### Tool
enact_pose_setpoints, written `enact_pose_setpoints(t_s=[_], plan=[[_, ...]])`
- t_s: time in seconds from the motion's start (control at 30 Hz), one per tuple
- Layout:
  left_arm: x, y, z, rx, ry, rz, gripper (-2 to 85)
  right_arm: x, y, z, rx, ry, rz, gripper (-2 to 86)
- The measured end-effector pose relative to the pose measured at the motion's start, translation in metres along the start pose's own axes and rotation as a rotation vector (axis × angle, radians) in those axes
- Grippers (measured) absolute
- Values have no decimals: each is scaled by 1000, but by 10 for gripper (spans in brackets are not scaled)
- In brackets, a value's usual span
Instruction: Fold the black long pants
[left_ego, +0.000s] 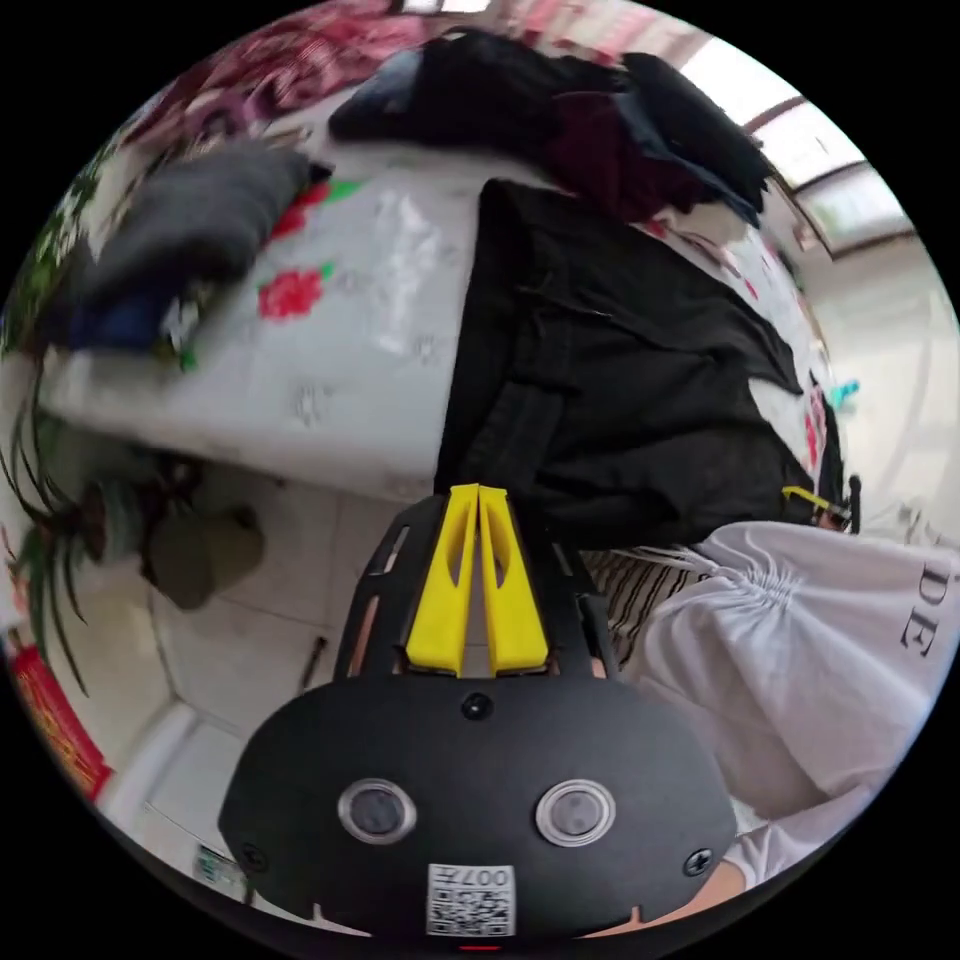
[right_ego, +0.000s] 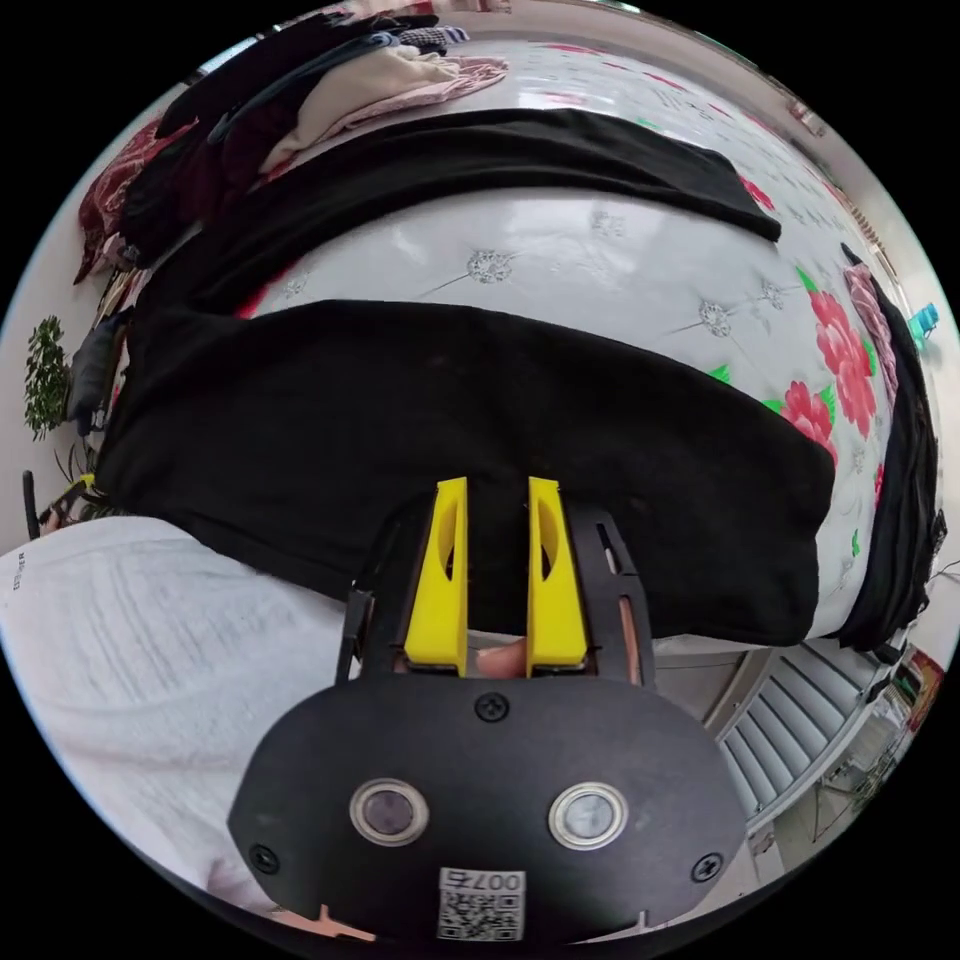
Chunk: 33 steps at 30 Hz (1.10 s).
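Left gripper view: The left gripper (left_ego: 478, 492) sits at the 6 o'clock position. Its two yellow jaws are pressed together at the tips, with nothing seen between them. The tips lie at the near edge of the black long pants (left_ego: 610, 380), at the waistband end; contact with the cloth cannot be confirmed. The pants lie on a bed (left_ego: 350, 330) covered by a white sheet with red flowers, and extend from the centre toward 3 o'clock. A heap of dark clothes (left_ego: 600, 110) lies at 12 to 1 o'clock, beyond the pants. A grey folded garment (left_ego: 190, 230) rests on the bed at 10 o'clock, well apart from the pants. A potted plant (left_ego: 90, 520) stands on the tiled floor at 9 o'clock. The person's white sleeve (left_ego: 800, 640) occupies 4 o'clock.

Right gripper view: The right gripper (right_ego: 497, 485) sits at 6 o'clock. Its jaws stand parallel with a gap between them, released, over the near leg of the pants. The black long pants (right_ego: 450, 420) span the bed (right_ego: 600, 250) from 9 to 3 o'clock, one leg near the gripper, the other leg farther off at 12 o'clock, with bare sheet between the two. A pile of clothes (right_ego: 330, 80) lies at 11 o'clock. The white sleeve (right_ego: 130, 640) is at 8 o'clock.
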<state>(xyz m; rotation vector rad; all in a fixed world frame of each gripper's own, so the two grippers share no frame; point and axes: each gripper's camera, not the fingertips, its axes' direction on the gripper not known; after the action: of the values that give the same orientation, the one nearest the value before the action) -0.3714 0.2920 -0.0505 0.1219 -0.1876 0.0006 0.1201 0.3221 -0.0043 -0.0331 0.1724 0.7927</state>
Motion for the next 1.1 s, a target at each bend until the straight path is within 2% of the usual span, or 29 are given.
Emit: enact_pose_setpoints(t_s=[0.1, 0.17, 0.33, 0.4, 0.53, 0.6, 0.7, 0.83, 0.87, 0.93, 1.1], plan=[[-13, 4, 38, -18, 51, -108, -9, -1, 2, -6, -7, 8, 8, 85], [1, -9, 38, -17, -26, -56, -6, -2, 0, -14, -41, 9, -3, 87], [11, -22, 26, -56, -113, 3, 3, 28, 23, -58, 70, 52, 68, 90], [9, -16, 10, 6, -140, -53, -3, 70, 43, -76, 115, 83, 203, 90], [19, -6, -13, 111, -65, -104, -5, 151, 85, -93, 187, 76, 492, 87], [34, -11, -9, 111, -43, -89, -3, 200, 110, -92, 202, 45, 656, 85], [71, -32, 18, 61, -44, -46, -4, 238, 120, -78, 174, 6, 747, 77], [123, -63, 88, -100, -153, 9, -9, 250, 105, -64, 110, -7, 764, 46], [129, -66, 95, -113, -184, 13, -9, 247, 96, -67, 94, 43, 711, 31], [146, -74, 101, -131, -256, 19, -9, 244, 81, -79, 119, 7, 605, 13], [165, -67, 109, -172, -203, -14, -9, 240, 56, -158, 271, 78, 393, 1]])
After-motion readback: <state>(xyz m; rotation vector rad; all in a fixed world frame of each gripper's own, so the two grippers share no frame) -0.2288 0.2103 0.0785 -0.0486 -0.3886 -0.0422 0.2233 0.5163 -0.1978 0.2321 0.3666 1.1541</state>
